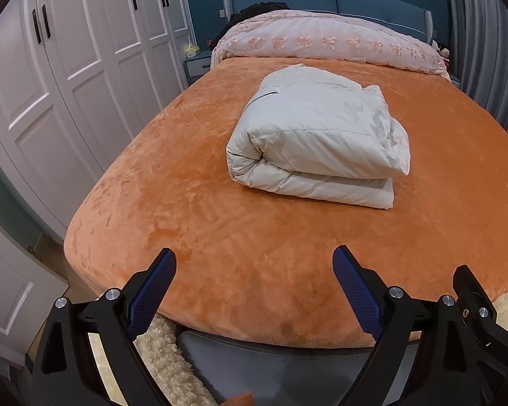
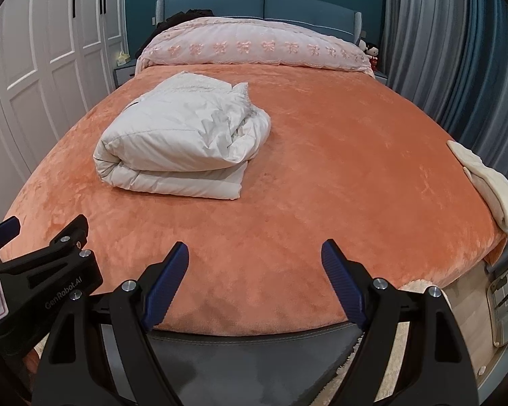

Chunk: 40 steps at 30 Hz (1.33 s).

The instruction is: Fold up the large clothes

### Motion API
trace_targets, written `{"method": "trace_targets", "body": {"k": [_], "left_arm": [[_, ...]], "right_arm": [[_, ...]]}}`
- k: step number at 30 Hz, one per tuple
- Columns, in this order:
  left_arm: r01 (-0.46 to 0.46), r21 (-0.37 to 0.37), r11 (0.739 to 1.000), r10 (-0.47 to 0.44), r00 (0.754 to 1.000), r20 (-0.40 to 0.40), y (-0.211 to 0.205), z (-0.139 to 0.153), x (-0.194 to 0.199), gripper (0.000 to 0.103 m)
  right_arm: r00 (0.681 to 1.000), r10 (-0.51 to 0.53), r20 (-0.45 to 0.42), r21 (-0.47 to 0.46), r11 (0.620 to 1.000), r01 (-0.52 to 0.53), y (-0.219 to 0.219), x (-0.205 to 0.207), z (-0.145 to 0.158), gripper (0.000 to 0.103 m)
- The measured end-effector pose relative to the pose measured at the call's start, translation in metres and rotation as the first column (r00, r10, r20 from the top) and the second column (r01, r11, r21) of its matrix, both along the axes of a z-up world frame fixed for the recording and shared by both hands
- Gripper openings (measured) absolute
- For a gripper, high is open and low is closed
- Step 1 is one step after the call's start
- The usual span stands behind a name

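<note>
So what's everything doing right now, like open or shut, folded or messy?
left gripper: open, empty
right gripper: open, empty
white puffy coat: folded, lying on the bed
cream cloth: folded at the bed's edge
pink quilt: bunched at the headboard
wardrobe doors: shut

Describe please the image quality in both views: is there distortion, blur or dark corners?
Left wrist view: strong fisheye bending of the wardrobe doors and bed, black corners, folded white jacket sharp. Right wrist view: same curving on the curtain, dark corners, soft even light, no glare, no motion blur.
</note>
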<state>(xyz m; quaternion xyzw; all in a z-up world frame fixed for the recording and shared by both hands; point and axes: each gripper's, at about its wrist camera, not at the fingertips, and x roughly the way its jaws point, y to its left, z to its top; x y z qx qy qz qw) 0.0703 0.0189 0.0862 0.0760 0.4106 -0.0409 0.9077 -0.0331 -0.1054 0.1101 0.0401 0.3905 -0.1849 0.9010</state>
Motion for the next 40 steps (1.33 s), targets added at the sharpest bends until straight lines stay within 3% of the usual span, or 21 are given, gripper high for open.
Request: {"method": "trace_targets", "body": {"k": [23, 40], "left_arm": [[-0.019, -0.065, 0.998, 0.015, 0.998, -0.061, 0.008, -0.006, 0.003, 0.090], [-0.029, -0.035, 0.999, 0.027, 0.998, -0.049, 0.003, -0.006, 0.001, 0.084]], "right_arm": [[1.000, -0.005, -0.001, 0.014, 1.000, 0.005, 0.002, -0.001, -0.001, 0.078], [1.000, -0.026, -0.005, 0.009, 1.000, 0.026, 0.015, -0.003, -0.001, 0.078]]}}
